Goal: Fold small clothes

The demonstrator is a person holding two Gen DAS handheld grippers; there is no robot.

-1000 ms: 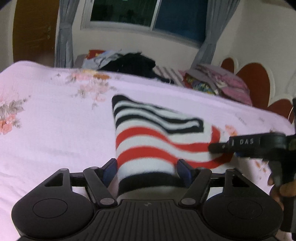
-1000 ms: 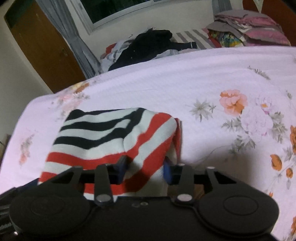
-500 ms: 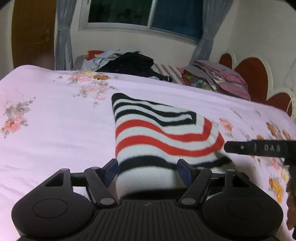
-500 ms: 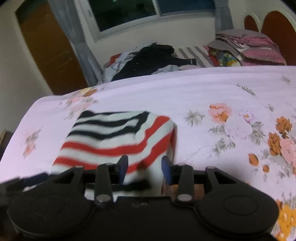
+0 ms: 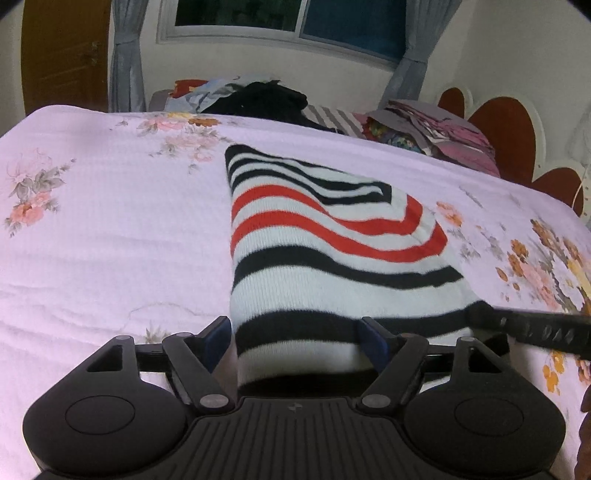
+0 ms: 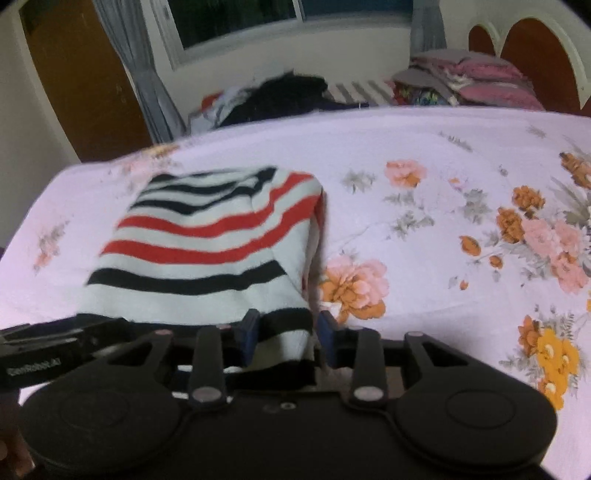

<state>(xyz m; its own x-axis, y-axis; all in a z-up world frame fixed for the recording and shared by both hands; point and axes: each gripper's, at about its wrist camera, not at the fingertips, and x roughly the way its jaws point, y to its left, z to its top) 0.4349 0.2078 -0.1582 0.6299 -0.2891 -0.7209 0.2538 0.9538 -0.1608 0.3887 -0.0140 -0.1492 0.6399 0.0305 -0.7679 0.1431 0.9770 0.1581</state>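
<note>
A small knitted garment with white, black and red stripes point(image 5: 314, 236) lies folded on the pink floral bedsheet point(image 5: 110, 229). My left gripper point(image 5: 297, 343) stands wide apart at its near hem, the cloth lying between the fingers, not pinched. In the right wrist view the same garment point(image 6: 207, 240) lies left of centre. My right gripper point(image 6: 284, 332) is open around its near right corner. The right gripper's finger shows as a black bar at the right of the left wrist view point(image 5: 535, 328).
A heap of dark and mixed clothes point(image 5: 258, 99) and a stack of folded clothes point(image 5: 436, 129) lie at the bed's far edge below a window point(image 5: 295, 18). A brown door point(image 6: 85, 74) stands far left. A red headboard point(image 5: 498, 125) is at the right.
Both grippers have drawn back toward me and lowered, laying more of the garment flat. The right gripper's jaws have opened off the red-striped fold and now sit at the black hem corner.
</note>
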